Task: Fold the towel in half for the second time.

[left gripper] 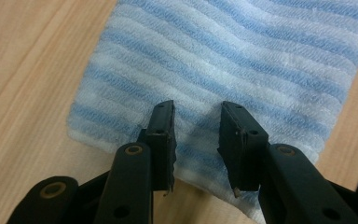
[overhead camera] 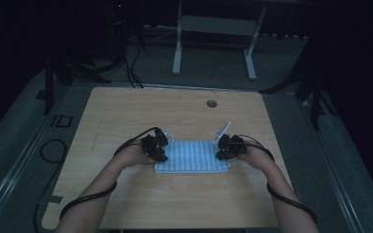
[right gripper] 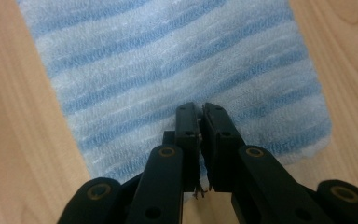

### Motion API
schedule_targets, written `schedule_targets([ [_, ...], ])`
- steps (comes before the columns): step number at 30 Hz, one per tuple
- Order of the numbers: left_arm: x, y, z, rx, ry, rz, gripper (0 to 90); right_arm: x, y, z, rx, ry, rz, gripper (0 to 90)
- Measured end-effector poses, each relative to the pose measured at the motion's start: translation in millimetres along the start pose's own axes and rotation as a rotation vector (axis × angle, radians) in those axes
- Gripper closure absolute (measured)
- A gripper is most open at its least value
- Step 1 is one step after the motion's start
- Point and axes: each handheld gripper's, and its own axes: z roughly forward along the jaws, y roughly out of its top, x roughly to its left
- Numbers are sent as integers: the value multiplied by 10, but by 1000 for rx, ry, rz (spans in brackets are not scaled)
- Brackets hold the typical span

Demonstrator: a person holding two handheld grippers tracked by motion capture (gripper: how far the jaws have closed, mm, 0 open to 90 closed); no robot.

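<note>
On the table lies one folded towel, blue and white striped, flat on the wood toward the person's side and about midway across. Two grippers work at it, one at each short end.

At the towel's left end sits the left gripper, held in one hand. In the left gripper view its two black jaws stand a narrow way apart over the towel, with striped cloth showing in the gap between them; the tips rest on or just above the top layer near the edge, and no fold is pinched.

At the right end sits the right gripper, held in the other hand. In the right gripper view its two jaws are drawn nearly together, leaving only a thin slit, above the near edge of the towel. Whether a thin bit of cloth is caught in that slit cannot be told.

Two black cables trail back from the grippers along the person's forearms. One round hole shows in the tabletop beyond the towel, well apart from it. Past the table's far edge stand two white legs of a frame.
</note>
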Motion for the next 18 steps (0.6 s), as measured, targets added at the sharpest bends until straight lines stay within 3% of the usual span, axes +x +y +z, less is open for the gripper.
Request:
schedule_targets([
  [8,104,23,14,-5,8,-34,661,-106,51,24,-7,3,26,846],
  [15,109,26,13,-3,11,-34,660,-147,90,34,2,-2,28,844],
  [18,106,22,-28,-16,13,-42,587,-126,96,3,-10,-3,22,806],
])
